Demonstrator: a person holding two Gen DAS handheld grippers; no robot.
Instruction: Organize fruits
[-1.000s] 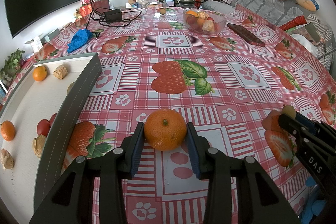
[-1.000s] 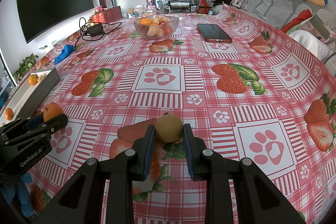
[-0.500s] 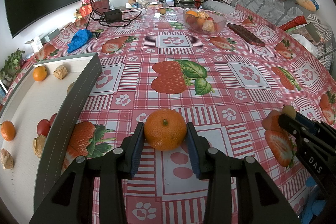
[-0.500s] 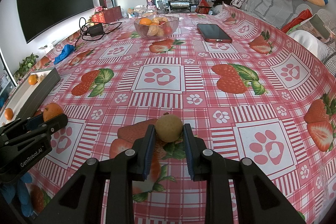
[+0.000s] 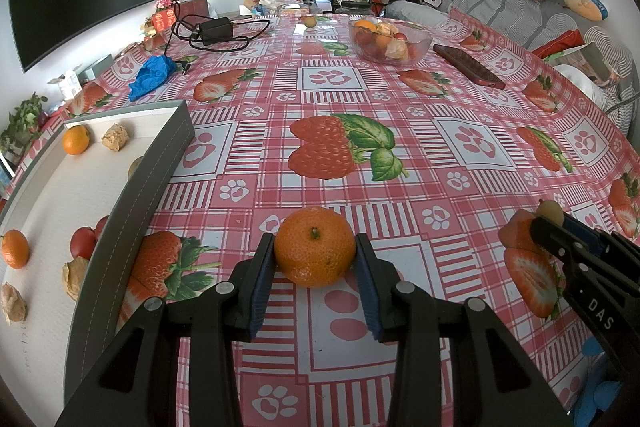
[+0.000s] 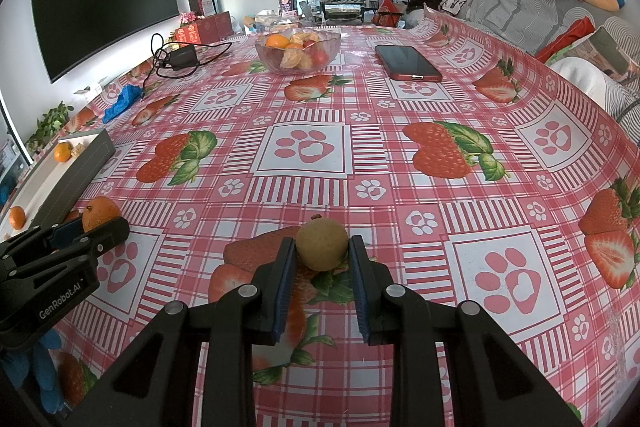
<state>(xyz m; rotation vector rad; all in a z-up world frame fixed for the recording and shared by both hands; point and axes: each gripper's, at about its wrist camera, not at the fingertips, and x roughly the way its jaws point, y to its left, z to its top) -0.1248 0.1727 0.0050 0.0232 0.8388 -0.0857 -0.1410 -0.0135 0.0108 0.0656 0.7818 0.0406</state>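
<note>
Nothing has shifted across the last second: both fruits sit where they sat, so I judge this a pause with both grips made and the carry not yet begun.

Far left in the left view lies the tray (image 5: 132, 211), its white floor dotted with small oranges, a red fruit and some papery husked ones. Just right of its wall, at bottom centre, my left gripper (image 5: 315, 259) has its jaws closed on the mandarin (image 5: 315, 251), pads touching both flanks, stem up. At the right edge of that view my other tool shows.

In the right view, bottom centre, my right gripper (image 6: 322, 251) has its jaws pressed against the longan (image 6: 321, 244), a small brownish ball just above the desk (image 6: 400, 163). The bowl (image 6: 298, 53) stands in the upper middle.

Both fruits probably go to the tray.
</note>
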